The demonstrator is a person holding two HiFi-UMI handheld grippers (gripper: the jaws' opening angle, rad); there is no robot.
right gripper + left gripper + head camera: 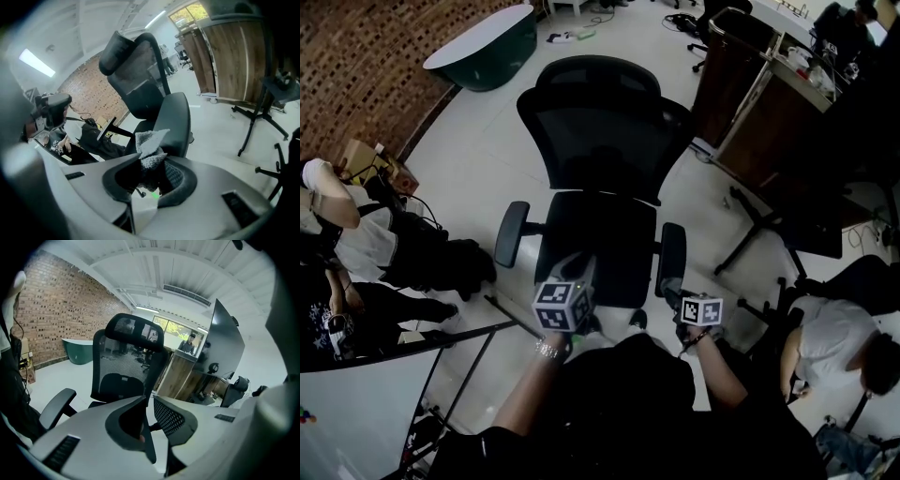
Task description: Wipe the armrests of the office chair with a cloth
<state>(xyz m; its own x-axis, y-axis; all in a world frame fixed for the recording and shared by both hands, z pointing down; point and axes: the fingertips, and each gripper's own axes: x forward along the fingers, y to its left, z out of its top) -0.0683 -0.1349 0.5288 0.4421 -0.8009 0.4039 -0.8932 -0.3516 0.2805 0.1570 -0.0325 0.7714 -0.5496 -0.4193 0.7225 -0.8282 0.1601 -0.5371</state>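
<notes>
Your right tool [152, 165] pinches the grey cloth [151, 140] just short of the right-hand armrest [672, 255] of the office chair [600, 234], while your left tool [149, 401] hovers empty, jaws narrowly apart, facing the chair.

The head camera is looking steeply down from over the person's arms onto the front of the office chair [598, 178], catching its seat, backrest and both armrests. The left claw [149, 401] camera is sitting low, facing along its jaws at that chair's backrest from farther off. The right claw [153, 161] camera is tilting, sitting very near one armrest [174, 123], with the cloth [150, 143] filling its foreground. All three are sharing the chair and the brick wall [356, 66].
</notes>
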